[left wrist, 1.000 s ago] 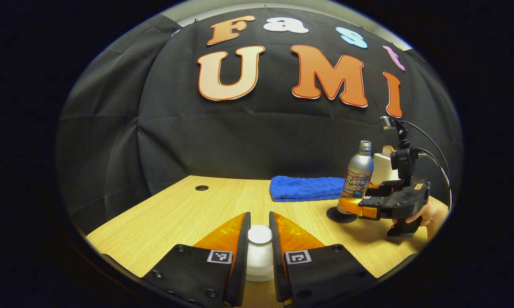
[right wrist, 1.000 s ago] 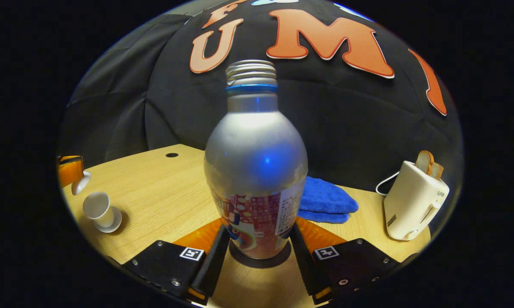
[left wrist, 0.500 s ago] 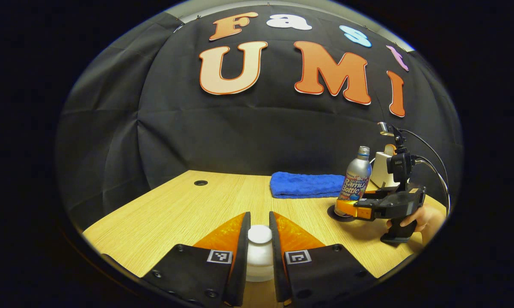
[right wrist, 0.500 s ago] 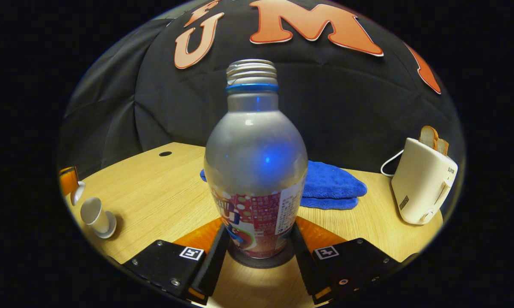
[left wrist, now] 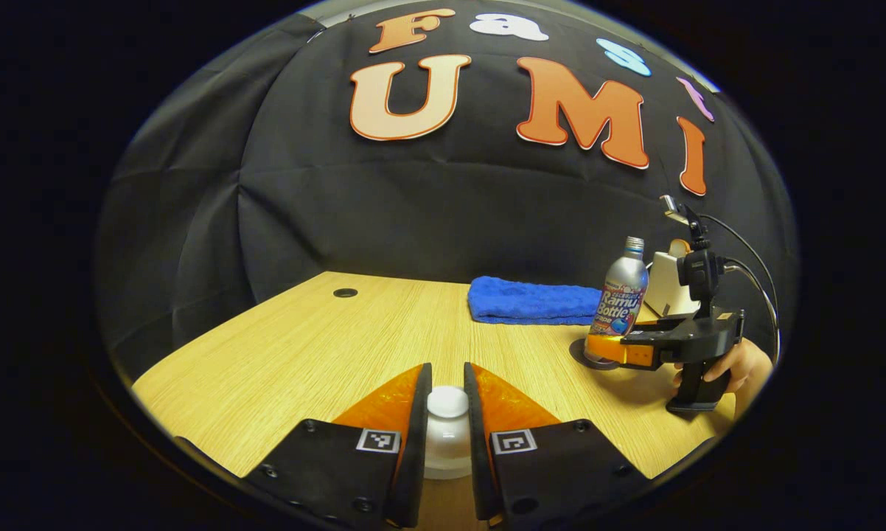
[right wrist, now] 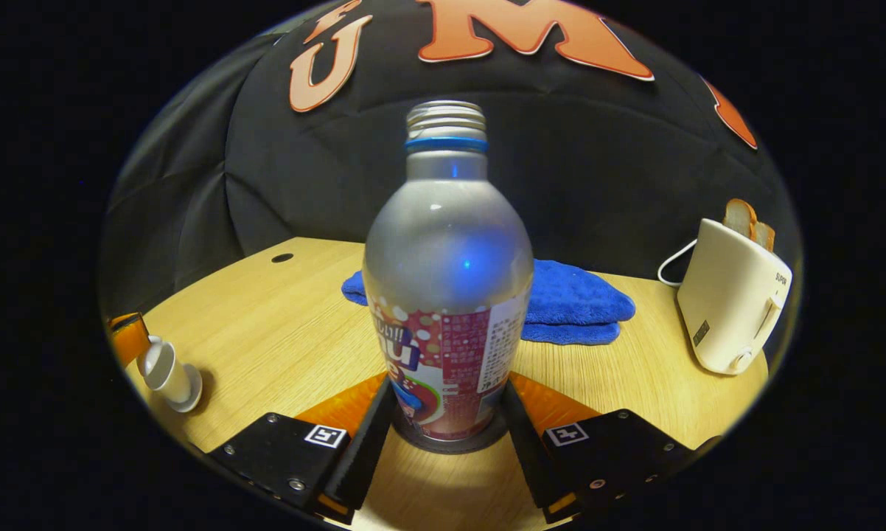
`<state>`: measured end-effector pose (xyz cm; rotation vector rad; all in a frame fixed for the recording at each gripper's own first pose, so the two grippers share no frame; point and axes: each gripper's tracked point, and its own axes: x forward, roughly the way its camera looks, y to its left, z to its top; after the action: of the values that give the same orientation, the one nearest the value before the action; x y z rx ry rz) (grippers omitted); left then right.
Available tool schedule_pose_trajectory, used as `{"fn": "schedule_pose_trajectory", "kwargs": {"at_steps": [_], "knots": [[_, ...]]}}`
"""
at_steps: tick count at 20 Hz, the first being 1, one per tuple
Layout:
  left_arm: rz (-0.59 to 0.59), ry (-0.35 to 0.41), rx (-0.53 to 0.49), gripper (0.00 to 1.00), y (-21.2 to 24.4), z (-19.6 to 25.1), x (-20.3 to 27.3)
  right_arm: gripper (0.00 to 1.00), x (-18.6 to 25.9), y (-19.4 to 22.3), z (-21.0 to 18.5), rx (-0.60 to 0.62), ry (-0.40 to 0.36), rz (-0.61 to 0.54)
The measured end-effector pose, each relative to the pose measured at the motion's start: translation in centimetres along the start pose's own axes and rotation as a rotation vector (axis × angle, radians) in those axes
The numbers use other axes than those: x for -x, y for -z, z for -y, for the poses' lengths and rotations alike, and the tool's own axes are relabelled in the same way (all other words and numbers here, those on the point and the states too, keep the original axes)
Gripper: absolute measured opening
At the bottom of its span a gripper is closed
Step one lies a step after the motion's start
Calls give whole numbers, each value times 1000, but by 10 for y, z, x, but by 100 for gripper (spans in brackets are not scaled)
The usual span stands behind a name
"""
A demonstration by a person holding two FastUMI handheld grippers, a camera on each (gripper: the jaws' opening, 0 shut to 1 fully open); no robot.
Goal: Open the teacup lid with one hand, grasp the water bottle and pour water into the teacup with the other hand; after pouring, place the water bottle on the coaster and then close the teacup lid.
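We are seeing the bottle (right wrist: 447,295) standing upright on the dark round coaster (right wrist: 450,441), near the right side of the wooden table (right wrist: 281,324). Its mouth has no cap. The right gripper (right wrist: 447,435) is staying low around the bottle's base, one finger on each side. The fingers are very close to the bottle, but we cannot tell if they are pressing it or are just beside it. In the left gripper view the same gripper (left wrist: 598,352) is reaching to the bottle (left wrist: 621,295) from the right, and a hand (left wrist: 738,365) is holding its handle.

The white lid (left wrist: 447,404) is sitting between the fingers of the left gripper (left wrist: 447,435), which are narrow and are pressing on its knob from both sides. Under the lid we are seeing the white cup (left wrist: 443,461). In the right gripper view the cup (right wrist: 169,372) is standing on its saucer at the far left edge of the table, with the lid on it and the left gripper's tip (right wrist: 127,338) at the lid.

Behind the bottle a folded blue towel (right wrist: 576,302) is lying on the table. To the right of it a white toaster (right wrist: 734,299) is standing with bread slices (right wrist: 745,221) in the slots, and a white cord is going from it toward the wall.
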<state>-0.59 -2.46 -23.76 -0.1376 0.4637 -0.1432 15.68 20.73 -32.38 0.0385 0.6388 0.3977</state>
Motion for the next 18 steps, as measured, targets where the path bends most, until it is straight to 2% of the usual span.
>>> {"fn": "schedule_pose_trajectory", "kwargs": {"at_steps": [3, 4, 5, 6, 10, 11, 12, 13, 14, 18], "knots": [[-13, -4, -10, 31, 6, -1, -6, 89, 5, 10, 5, 25, 21, -42], [-12, -5, -12, 31, 6, -2, -7, 87, 9, 12, 7, 33, 33, -45], [-10, -4, -13, 31, 6, -1, -8, 92, 13, 14, 9, 45, 39, -50], [-10, -1, -15, 31, 8, 0, -8, 92, 16, 17, 10, 61, 45, -57], [-6, -6, -28, 31, 8, 1, -8, 95, 38, 22, 6, 96, 29, -61], [-6, -8, -30, 31, 9, 1, -8, 95, 45, 21, 3, 97, 24, -52], [-4, -11, -35, 36, 8, 1, -7, 95, 53, 17, 3, 98, 20, -37], [-3, -12, -38, 31, 9, 1, -7, 95, 61, 12, 4, 100, 21, -18], [-1, -16, -41, 35, 8, -1, -6, 95, 69, 7, 6, 101, 27, 2], [51, -17, -21, 41, -8, 2, -3, 95, 105, -5, 11, 74, 51, 93]]}}
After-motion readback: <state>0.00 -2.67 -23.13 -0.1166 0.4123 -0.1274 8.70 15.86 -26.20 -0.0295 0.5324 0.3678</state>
